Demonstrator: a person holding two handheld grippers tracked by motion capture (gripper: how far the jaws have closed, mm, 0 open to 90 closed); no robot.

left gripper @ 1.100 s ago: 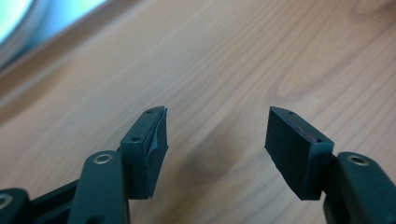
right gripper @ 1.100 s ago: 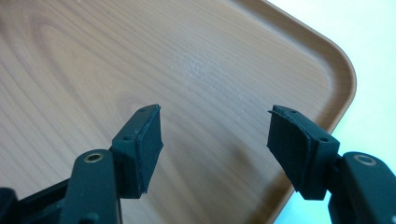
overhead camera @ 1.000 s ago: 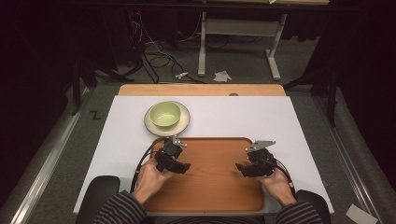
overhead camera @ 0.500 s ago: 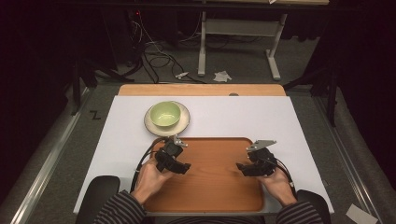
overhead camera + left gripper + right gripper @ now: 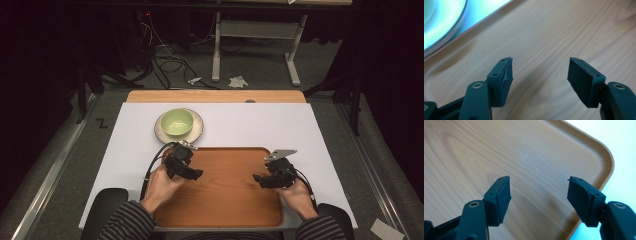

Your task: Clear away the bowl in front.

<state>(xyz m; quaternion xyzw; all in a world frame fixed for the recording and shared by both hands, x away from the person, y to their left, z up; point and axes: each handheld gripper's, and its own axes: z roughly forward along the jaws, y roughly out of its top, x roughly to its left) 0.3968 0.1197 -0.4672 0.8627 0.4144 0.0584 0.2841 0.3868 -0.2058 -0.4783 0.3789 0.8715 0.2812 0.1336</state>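
A wooden tray [image 5: 225, 200] lies on the white table near the front edge. Behind its far left corner a green bowl [image 5: 176, 121] sits on a cream plate [image 5: 196, 129]. My left gripper [image 5: 198, 173] hovers over the tray's left part, open and empty; in the left gripper view its gripper [image 5: 539, 75] points at bare tray wood [image 5: 554, 30], with the plate's rim [image 5: 444, 37] at the upper left. My right gripper [image 5: 256, 178] is over the tray's right part, open; its own view shows the gripper [image 5: 539, 192] above the tray's rounded corner [image 5: 607, 157].
The white table top [image 5: 260, 125] extends behind the tray, with a wooden strip [image 5: 215, 96] along its far edge. Beyond it on the grey floor stand a desk frame [image 5: 255, 45] and loose cables [image 5: 170, 65]. Dark chair arms [image 5: 102, 205] flank the person.
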